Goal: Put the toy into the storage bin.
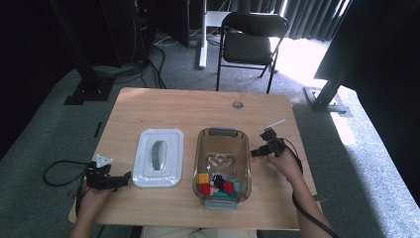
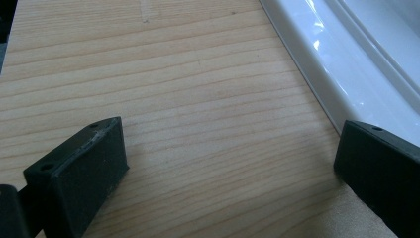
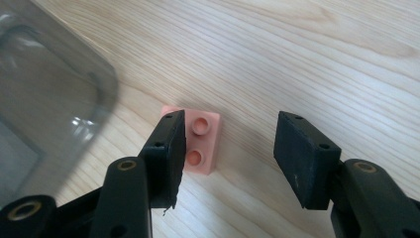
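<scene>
A small pink studded brick point(image 3: 203, 144) lies on the wooden table point(image 1: 198, 106) just right of the clear plastic bin point(image 1: 221, 133). My right gripper point(image 3: 230, 148) hangs over it, open. The brick sits against the inner side of one jaw, and a wide gap separates it from the other jaw. In the high view this right gripper point(image 1: 255, 152) points at the bin's right wall point(image 3: 49, 99). Several coloured bricks point(image 1: 218, 186) lie in the bin's near end. My left gripper point(image 2: 233, 158) rests open on bare wood, beside the near left corner of the white lid point(image 2: 346, 64).
The white lid point(image 1: 158, 157) lies flat to the left of the bin, grey handle up. Cables trail from both grippers off the table's near side. A black folding chair point(image 1: 250, 37) stands on the carpet beyond the table's far edge.
</scene>
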`<act>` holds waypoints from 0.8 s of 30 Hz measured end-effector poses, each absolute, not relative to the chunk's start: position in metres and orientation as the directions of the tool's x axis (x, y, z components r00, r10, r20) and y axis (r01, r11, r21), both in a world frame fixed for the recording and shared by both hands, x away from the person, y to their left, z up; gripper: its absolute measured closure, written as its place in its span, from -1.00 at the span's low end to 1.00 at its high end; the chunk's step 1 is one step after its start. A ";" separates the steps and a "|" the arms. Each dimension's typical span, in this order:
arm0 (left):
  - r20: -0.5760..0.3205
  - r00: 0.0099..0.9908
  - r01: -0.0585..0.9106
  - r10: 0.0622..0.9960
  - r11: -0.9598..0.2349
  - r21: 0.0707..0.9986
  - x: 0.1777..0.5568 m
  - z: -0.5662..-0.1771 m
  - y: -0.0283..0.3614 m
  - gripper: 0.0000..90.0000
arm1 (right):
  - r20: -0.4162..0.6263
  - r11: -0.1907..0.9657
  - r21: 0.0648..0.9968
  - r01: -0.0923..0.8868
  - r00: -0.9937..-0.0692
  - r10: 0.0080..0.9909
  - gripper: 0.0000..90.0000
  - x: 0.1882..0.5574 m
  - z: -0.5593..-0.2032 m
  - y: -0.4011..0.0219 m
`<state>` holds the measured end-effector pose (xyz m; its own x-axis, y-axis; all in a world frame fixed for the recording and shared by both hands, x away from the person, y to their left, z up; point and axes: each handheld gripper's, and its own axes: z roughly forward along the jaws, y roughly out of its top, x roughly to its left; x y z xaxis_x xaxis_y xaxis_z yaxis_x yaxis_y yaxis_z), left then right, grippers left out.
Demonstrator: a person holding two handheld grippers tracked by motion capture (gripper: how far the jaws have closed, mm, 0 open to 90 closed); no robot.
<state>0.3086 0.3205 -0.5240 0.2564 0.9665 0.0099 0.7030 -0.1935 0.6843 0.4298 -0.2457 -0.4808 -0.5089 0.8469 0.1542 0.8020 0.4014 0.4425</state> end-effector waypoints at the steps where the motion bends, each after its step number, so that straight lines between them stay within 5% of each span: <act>1: 0.010 0.256 0.703 0.966 -0.194 0.684 0.309 -0.524 0.320 -0.99 | 0.154 0.399 0.441 0.804 -0.505 0.849 0.02 0.429 -0.481 -0.248; 10: 0.010 0.256 0.703 0.967 -0.193 0.684 0.309 -0.524 0.320 -0.99 | 0.120 0.374 0.426 0.823 -0.461 0.879 0.02 0.426 -0.477 -0.270; 16: 0.010 0.256 0.703 0.967 -0.194 0.684 0.309 -0.524 0.320 -0.99 | 0.185 0.381 0.459 0.803 -0.506 0.842 -0.04 0.420 -0.472 -0.269; 24: 0.010 0.256 0.703 0.967 -0.193 0.684 0.309 -0.524 0.320 -0.99 | 0.145 0.443 0.422 0.791 -0.542 0.828 -0.06 0.421 -0.484 -0.255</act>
<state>0.3086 0.3205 -0.5240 0.2562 0.9666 0.0097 0.7031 -0.1933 0.6843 0.4209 -0.2548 -0.4845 -0.5418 0.8278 0.1455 0.7907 0.4433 0.4223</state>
